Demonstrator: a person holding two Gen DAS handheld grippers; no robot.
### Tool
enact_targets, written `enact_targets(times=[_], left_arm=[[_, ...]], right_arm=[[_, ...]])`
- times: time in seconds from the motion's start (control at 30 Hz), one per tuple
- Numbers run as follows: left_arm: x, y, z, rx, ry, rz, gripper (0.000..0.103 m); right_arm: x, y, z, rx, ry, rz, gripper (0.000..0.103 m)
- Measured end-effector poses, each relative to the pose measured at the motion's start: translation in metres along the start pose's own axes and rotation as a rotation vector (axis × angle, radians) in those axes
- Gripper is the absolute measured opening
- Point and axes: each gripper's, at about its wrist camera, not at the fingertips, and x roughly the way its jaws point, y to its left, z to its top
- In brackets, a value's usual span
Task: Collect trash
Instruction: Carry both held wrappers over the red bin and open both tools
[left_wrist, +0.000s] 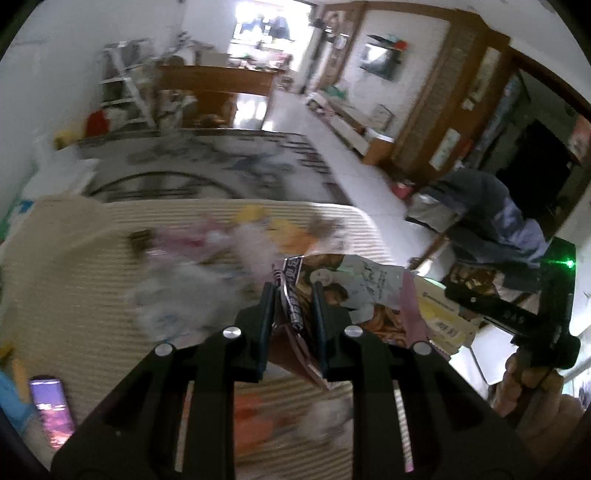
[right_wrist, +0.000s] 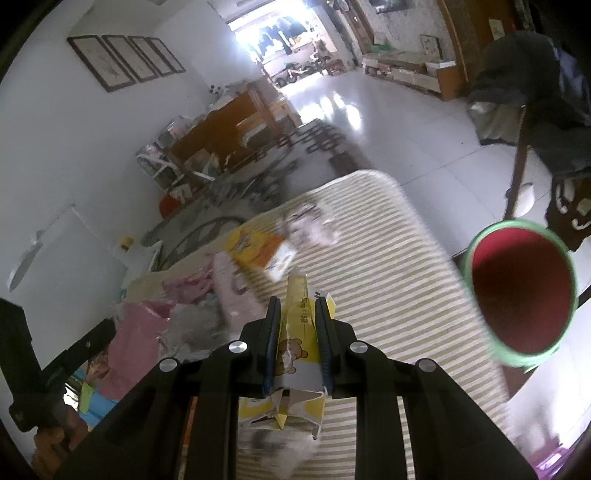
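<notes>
My left gripper (left_wrist: 293, 295) is shut on a crumpled pink printed wrapper (left_wrist: 354, 295) and holds it above the striped tabletop (left_wrist: 74, 266). My right gripper (right_wrist: 297, 314) is shut on a torn yellow and white paper package with a bear print (right_wrist: 299, 354), also lifted off the striped tabletop (right_wrist: 388, 266). More trash lies blurred on the cloth: pink and white scraps (left_wrist: 207, 243), a yellow carton (right_wrist: 258, 247), crumpled paper (right_wrist: 314, 225). A red bin with a green rim (right_wrist: 521, 291) stands off the table's right edge. The right gripper's body (left_wrist: 517, 314) shows at the right of the left wrist view.
A phone with a lit screen (left_wrist: 51, 410) lies at the table's near left corner. A wooden chair draped with dark clothes (right_wrist: 535, 92) stands right of the table. A patterned rug (left_wrist: 207, 166), a wooden cabinet (left_wrist: 218, 85) and white tile floor (right_wrist: 406, 129) lie beyond.
</notes>
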Motion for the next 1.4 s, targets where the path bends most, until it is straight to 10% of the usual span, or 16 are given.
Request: enact_targets(times=[0.47, 0.67, 1.0, 1.4], left_arm=[[0.124, -0.217, -0.006, 0.224, 0.116, -0.198, 0.02], [0.155, -0.274, -0.01, 0.31, 0.138, -0.23, 0.049], [0.13, -0.255, 0.0, 0.257, 0.042, -0.18, 0.086], [0.084, -0.153, -0.003, 0.158, 0.022, -0.056, 0.097]], right_arm=[[-0.054, -0.179, 0.034, 0.138, -0.07, -0.215, 0.02], [-0.066, -0.218, 0.046, 0.165, -0.127, -0.286, 0.047], [-0.073, -0.205, 0.046, 0.116, -0.148, -0.277, 0.057], [-0.038, -0.113, 0.039, 0.014, -0.105, -0.196, 0.062]])
